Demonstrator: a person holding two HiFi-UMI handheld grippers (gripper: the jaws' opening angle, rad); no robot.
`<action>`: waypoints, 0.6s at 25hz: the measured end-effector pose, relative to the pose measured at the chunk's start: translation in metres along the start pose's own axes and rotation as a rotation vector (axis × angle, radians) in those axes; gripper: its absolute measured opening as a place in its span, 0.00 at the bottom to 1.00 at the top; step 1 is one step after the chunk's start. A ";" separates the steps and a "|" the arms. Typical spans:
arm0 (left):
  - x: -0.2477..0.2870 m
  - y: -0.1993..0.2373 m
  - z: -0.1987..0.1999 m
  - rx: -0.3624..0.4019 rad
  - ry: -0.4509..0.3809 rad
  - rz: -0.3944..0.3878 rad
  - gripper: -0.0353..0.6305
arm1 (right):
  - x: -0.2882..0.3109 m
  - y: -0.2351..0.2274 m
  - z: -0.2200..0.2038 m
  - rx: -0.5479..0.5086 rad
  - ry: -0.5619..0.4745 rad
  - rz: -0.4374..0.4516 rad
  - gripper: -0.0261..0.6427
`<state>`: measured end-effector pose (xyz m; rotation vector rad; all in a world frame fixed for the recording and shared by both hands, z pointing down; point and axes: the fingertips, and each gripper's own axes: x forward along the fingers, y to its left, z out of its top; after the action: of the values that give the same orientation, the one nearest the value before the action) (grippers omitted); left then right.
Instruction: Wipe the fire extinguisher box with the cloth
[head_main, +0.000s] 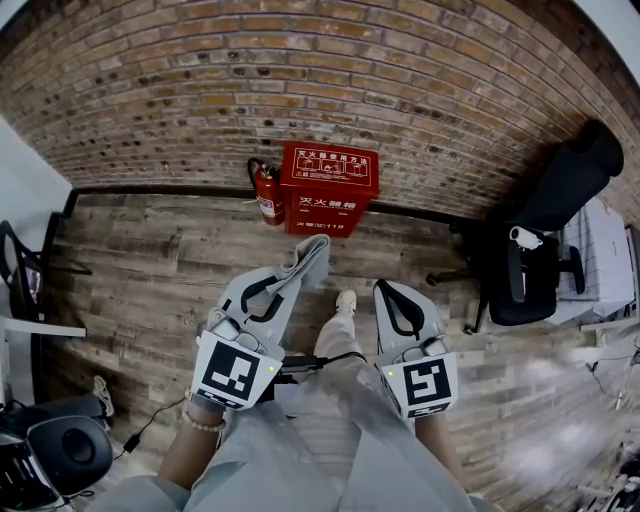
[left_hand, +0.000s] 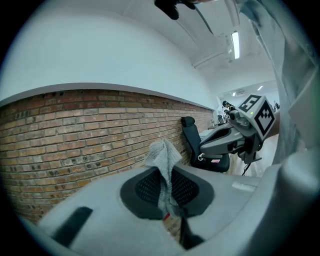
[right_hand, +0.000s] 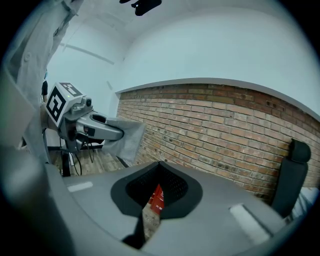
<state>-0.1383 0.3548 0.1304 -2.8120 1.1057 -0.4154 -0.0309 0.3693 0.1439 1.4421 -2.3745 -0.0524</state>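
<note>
Head view: one red metal fire extinguisher box (head_main: 330, 188) stands against the brick wall (head_main: 400, 90). One red extinguisher (head_main: 267, 196) is just left of the box, and both grippers are well short of it.

Left gripper view: the left gripper (head_main: 298, 272) pinches one grey knitted cloth (head_main: 314, 248). The cloth looks soft and light, and is probably best held bunched.

Right gripper view: the right gripper (head_main: 388, 292) has its jaws pressed together and empty, with the box showing beyond them.

— Anything between you and the fire extinguisher box (head_main: 329, 188)?
— Bare floorboards (head_main: 150, 270) all the way to it; only my own shoe (head_main: 346, 300) is on that stretch.
— And the sides?
— An extinguisher (head_main: 267, 195) stands just beside its left edge, against the brick wall (head_main: 400, 90); the office chair (head_main: 545, 235) sits well off to my right.
</note>
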 end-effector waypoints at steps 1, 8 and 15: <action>0.004 0.002 0.000 -0.003 0.002 0.002 0.07 | 0.003 -0.003 0.000 0.001 0.001 0.002 0.05; 0.043 0.017 0.003 -0.009 0.010 0.016 0.07 | 0.034 -0.039 0.000 0.006 -0.012 0.020 0.05; 0.096 0.038 0.005 -0.025 0.046 0.063 0.07 | 0.078 -0.091 -0.005 0.014 -0.020 0.074 0.05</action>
<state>-0.0947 0.2610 0.1399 -2.7931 1.2137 -0.4654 0.0160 0.2590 0.1511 1.3643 -2.4473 -0.0321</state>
